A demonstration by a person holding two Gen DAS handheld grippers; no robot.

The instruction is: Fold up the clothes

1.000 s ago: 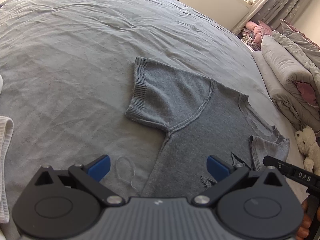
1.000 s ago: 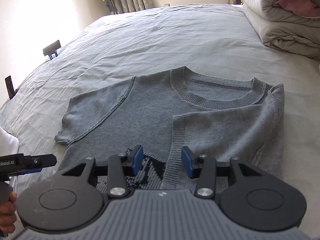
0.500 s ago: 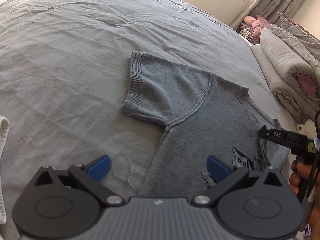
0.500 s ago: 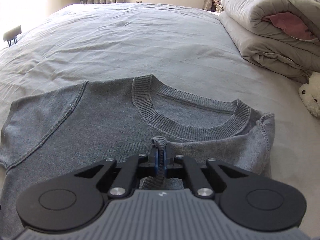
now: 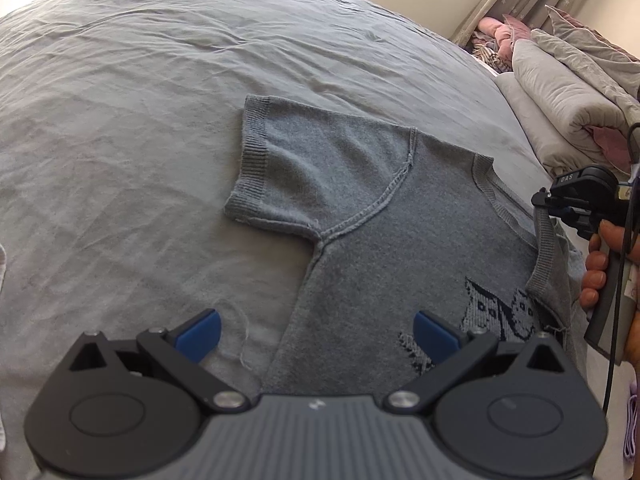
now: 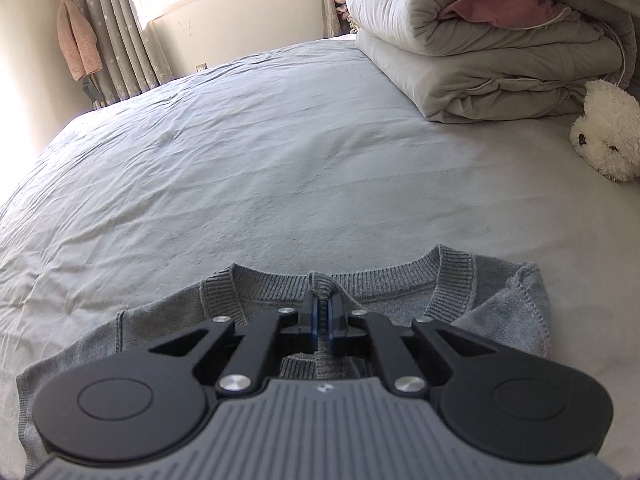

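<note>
A grey knit short-sleeved sweater point(image 5: 384, 240) with a dark cat pattern lies flat on the grey bed sheet point(image 5: 140, 120). Its left sleeve point(image 5: 304, 176) is spread out. My left gripper point(image 5: 316, 332) is open and empty, hovering over the sweater's left side edge. My right gripper point(image 6: 322, 312) is shut on the ribbed cuff of the sweater's right sleeve point(image 6: 320, 284), holding it up near the collar point(image 6: 452, 276). In the left wrist view the right gripper point(image 5: 548, 200) holds the cuff strip point(image 5: 546, 256) lifted at the right.
A folded grey and pink duvet point(image 6: 500, 40) lies at the bed's far right, with a white plush toy point(image 6: 608, 136) beside it. Curtains and a window stand behind the bed. A white cloth edge point(image 5: 3, 256) shows at the left.
My right gripper closed on the folded sleeve's cuff, then lifted and carried it up toward the collar. My left gripper stayed open, drifting slightly.
</note>
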